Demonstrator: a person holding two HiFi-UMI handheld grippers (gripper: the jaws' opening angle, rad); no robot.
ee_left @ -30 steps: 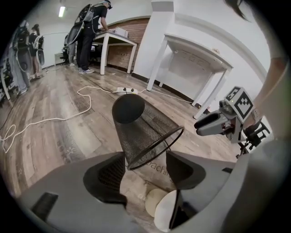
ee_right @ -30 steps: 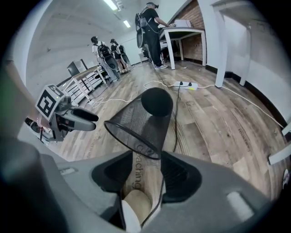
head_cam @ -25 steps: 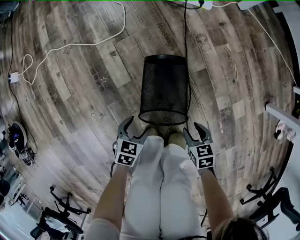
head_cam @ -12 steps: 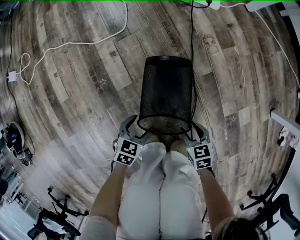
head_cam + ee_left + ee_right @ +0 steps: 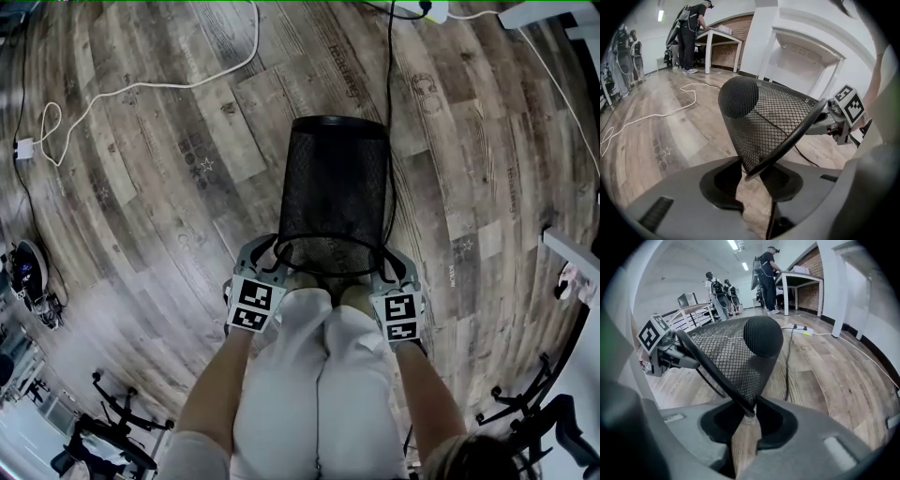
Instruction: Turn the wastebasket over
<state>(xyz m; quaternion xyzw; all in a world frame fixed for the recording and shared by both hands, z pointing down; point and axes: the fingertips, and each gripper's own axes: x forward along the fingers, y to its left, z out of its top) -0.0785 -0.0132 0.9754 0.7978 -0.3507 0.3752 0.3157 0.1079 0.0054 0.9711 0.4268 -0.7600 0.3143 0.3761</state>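
Head view shows both forearms reaching straight down, one on each side of the person's white-trousered legs, with the left hand-held gripper (image 5: 267,257) and the right hand-held gripper (image 5: 395,268) angled steeply down and forward. The black mesh wastebasket (image 5: 333,183) lies on its side on the wooden floor (image 5: 141,187) at the centre of the frame, its open mouth toward the person's feet. Each hand-held gripper's jaws are closing on the near rim, left and right, the rim pinched between them.

Head view looks steeply down; both gripper views sit close, sharing the wastebasket (image 5: 333,187) from opposite sides.
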